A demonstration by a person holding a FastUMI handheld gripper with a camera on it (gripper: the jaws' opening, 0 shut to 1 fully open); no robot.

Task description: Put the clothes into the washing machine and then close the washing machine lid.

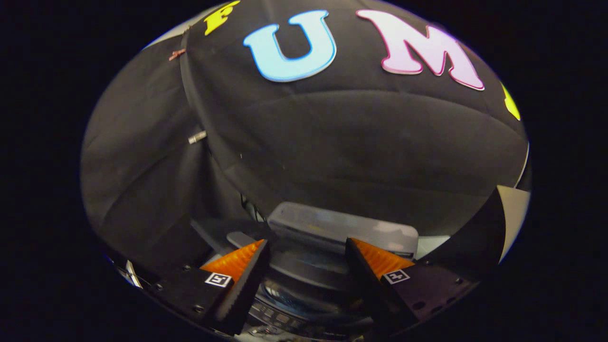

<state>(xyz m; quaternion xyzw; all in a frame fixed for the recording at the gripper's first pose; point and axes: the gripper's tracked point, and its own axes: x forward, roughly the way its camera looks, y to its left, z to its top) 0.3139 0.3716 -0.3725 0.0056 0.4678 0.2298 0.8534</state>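
Note:
My gripper [306, 241] is open, its two fingers spread wide with nothing between them. It hovers over the washing machine [342, 228], whose grey rear part lies just beyond the fingertips. Between the fingers I look down on a dark, glossy rounded surface [304, 280] of the machine; I cannot tell whether it is the lid's window or the drum opening. A strip of buttons [280, 317] on the machine sits low between the fingers.
The booth's black cloth wall [332, 142] rises close behind the machine. A small metal fitting [197, 137] hangs on a fold of the cloth to the left. A pale panel [515, 213] stands at the right, beyond the right finger.

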